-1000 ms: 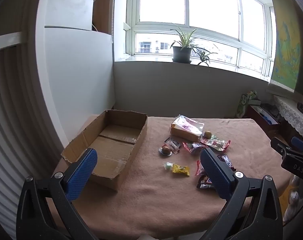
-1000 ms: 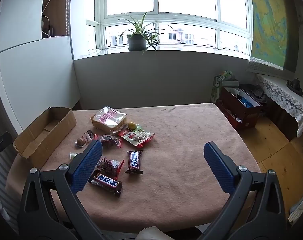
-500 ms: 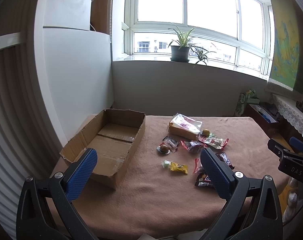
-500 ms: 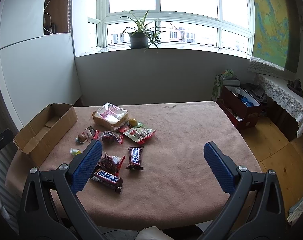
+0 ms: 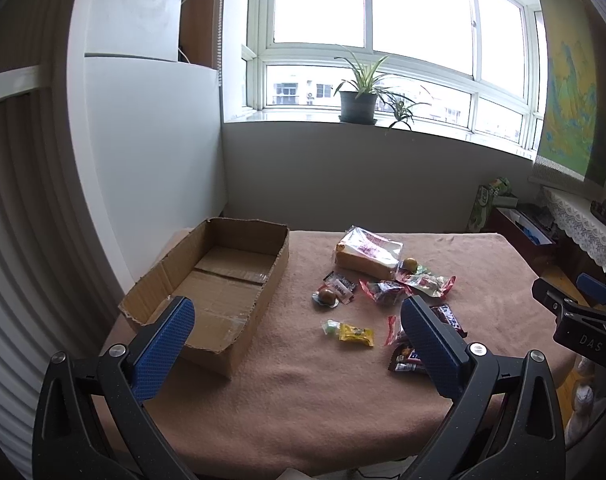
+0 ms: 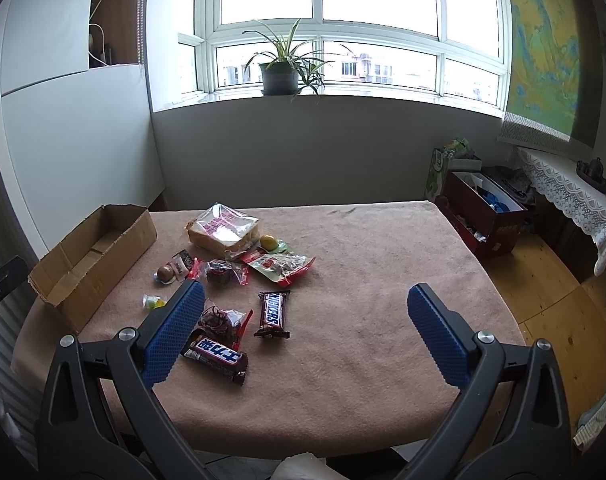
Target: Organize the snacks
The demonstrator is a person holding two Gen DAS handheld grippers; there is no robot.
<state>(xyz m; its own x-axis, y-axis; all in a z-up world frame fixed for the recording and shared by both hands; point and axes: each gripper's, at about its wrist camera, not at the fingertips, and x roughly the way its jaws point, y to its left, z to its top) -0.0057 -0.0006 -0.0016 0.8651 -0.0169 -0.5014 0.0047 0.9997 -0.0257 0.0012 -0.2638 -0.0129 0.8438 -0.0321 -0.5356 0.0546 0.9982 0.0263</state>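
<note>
You are holding both grippers above the near edge of the surface, and neither is carrying anything. The left gripper is showing its fingers spread wide, with bare cloth between them. The right gripper is likewise showing its fingers spread wide and empty.

The cardboard box is sitting open and empty just ahead of the left gripper's left finger, so it appears to be serving as the receiving container. Its open top is facing upward, which is allowing a straight drop from above.

The snacks are lying loose in a cluster to the right of the box, well apart from it. Relative to the right gripper, the Snickers bar is lying ahead and between the fingers, closer to the left finger. A second dark chocolate bar is lying just beside that left finger, with a clear red-edged packet just behind it. Farther ahead are lying the bagged bread, a yellow fruit, and a red and green pouch.

Relative to the left gripper, a small yellow packet is lying ahead between the fingers.

You are likely choosing a first item. The chocolate bars are nearest to the right gripper and lying flat, so closing across the narrow width is probably giving the most secure hold.
</note>
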